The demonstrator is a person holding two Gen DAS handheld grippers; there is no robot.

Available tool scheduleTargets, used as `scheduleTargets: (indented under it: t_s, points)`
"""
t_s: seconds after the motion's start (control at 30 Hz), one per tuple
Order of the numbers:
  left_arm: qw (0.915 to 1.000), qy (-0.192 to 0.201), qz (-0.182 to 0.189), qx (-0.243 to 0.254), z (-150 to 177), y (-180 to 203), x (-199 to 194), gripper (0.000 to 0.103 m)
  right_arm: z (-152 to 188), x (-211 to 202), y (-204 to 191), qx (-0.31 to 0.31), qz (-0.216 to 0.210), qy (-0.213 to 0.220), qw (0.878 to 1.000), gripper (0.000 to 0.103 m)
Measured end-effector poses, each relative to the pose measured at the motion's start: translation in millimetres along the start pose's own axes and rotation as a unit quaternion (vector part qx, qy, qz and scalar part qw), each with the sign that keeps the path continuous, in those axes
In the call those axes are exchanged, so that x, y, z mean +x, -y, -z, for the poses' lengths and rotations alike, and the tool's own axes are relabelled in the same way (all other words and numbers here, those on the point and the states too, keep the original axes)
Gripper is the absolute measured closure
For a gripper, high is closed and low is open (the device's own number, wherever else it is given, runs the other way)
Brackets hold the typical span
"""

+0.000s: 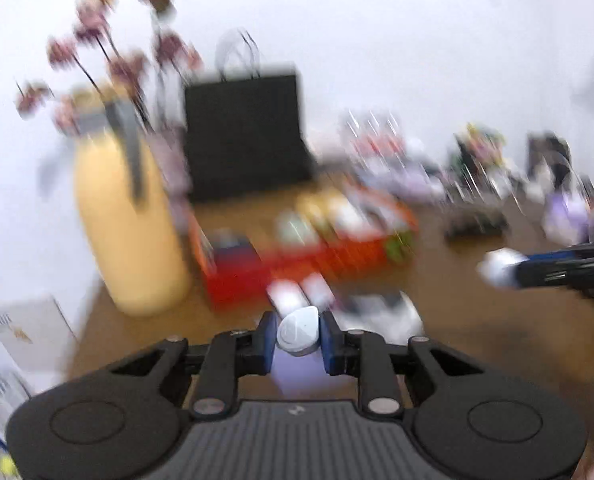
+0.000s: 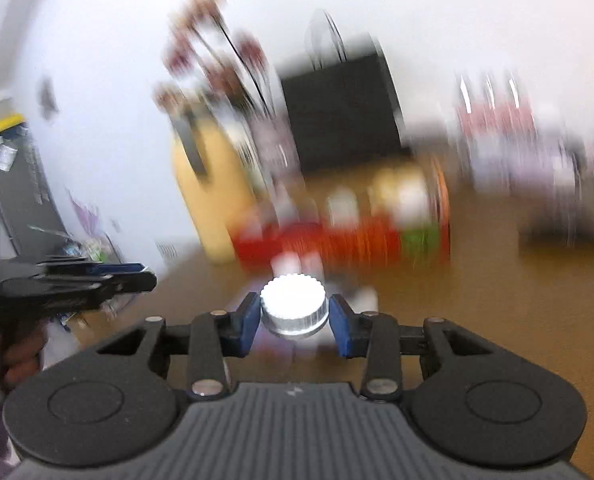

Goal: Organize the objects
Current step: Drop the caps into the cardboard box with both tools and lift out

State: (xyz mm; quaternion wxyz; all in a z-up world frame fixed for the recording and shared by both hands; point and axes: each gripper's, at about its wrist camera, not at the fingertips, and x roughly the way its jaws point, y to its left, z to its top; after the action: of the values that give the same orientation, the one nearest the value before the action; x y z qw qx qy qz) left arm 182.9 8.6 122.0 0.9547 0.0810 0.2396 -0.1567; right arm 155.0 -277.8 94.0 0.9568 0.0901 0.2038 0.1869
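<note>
The red box (image 1: 297, 268) in the middle of the desk (image 1: 477, 320) is where your things seem to belong, and it already carries a row of small bottles or packets, though the blur is too strong to say which. You hold one item in each gripper. Your left gripper (image 1: 298, 338) has its fingers clamped on a small pale bottle with a rounded white cap (image 1: 299, 330), held above the desk just short of the box. Your right gripper (image 2: 295, 320) has its fingers pressed against the sides of a bottle with a ridged white cap (image 2: 295, 308), also in the air and pointed toward the box.

Judging by this, you are partway through: some things sit in the box, these two are in transit, and two more white tubes (image 1: 301, 296) lie on the desk just in front of it. Loose clutter further right along the desk (image 1: 477, 224) may also need sorting.

The tall yellow bottle (image 1: 129, 224) stands just to the left of the box, with the dried flowers (image 1: 109, 48) and the black paper bag (image 1: 245, 132) behind, so keep clear of them when you lower either bottle.
</note>
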Motion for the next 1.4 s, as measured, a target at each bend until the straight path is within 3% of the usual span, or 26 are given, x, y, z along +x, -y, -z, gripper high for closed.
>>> scheduleTargets:
  t_s: [0.1,0.17,0.23,0.33,0.47,0.6,0.73,0.77,0.8,0.9,0.97,1.13,1.27,1.4]
  points:
    - [0.9997,0.016,0.003,-0.019,-71.4,-36.5,12.0,0.082,-69.6,-5.1,-9.0,-0.104,0.038,0.049,0.993,0.065]
    - [0.9987,0.017,0.008,-0.047,-109.4,-51.0,32.0,0.082,-112.8,14.8,-2.6,-0.128,0.047,0.057,0.989,0.065]
    - [0.9976,0.009,0.010,-0.068,-138.4,-56.8,65.0,0.082,-142.6,50.9,5.7,-0.139,0.061,0.042,0.987,0.065]
    - [0.9942,-0.036,0.012,-0.101,-162.0,-59.6,138.5,0.082,-171.2,134.7,31.1,-0.122,0.060,-0.034,0.990,0.065]
    - [0.9888,-0.100,-0.011,-0.111,-165.2,-60.3,249.4,0.082,-182.9,250.9,73.5,-0.039,0.045,-0.124,0.990,0.064]
    - [0.9769,-0.159,-0.027,-0.140,-136.4,-66.3,335.6,0.081,-159.0,351.1,85.9,0.016,0.040,-0.180,0.983,0.064]
    - [0.9693,-0.170,-0.063,-0.166,-112.8,-82.2,379.0,0.076,-127.3,414.5,86.9,0.005,0.067,-0.211,0.975,0.062]
    - [0.9686,-0.172,-0.067,-0.167,-110.9,-86.0,382.9,0.075,-123.2,420.3,89.4,0.008,0.069,-0.210,0.975,0.056]
    - [0.9683,-0.169,-0.070,-0.170,-109.6,-90.4,384.7,0.071,-121.1,424.4,92.4,0.017,0.073,-0.207,0.975,0.043]
    - [0.9632,-0.167,-0.076,-0.197,-110.2,-102.9,378.7,0.052,-121.0,419.7,99.2,0.041,0.064,-0.189,0.979,0.034]
    - [0.9625,-0.166,-0.063,-0.205,-115.1,-108.2,372.3,0.046,-127.5,411.6,100.7,0.049,0.071,-0.181,0.980,0.029]
    - [0.9742,-0.148,-0.049,-0.163,-136.7,-81.2,319.3,0.043,-150.6,368.9,87.9,0.018,0.086,-0.160,0.983,0.021]
    - [0.9828,-0.119,-0.043,-0.135,-133.5,-50.6,248.9,0.024,-152.7,300.3,72.4,-0.019,0.081,-0.150,0.985,0.000]
    - [0.9916,-0.097,-0.031,-0.080,-98.0,-18.0,160.7,0.018,-124.2,210.8,49.3,-0.044,0.055,-0.129,0.989,0.000]
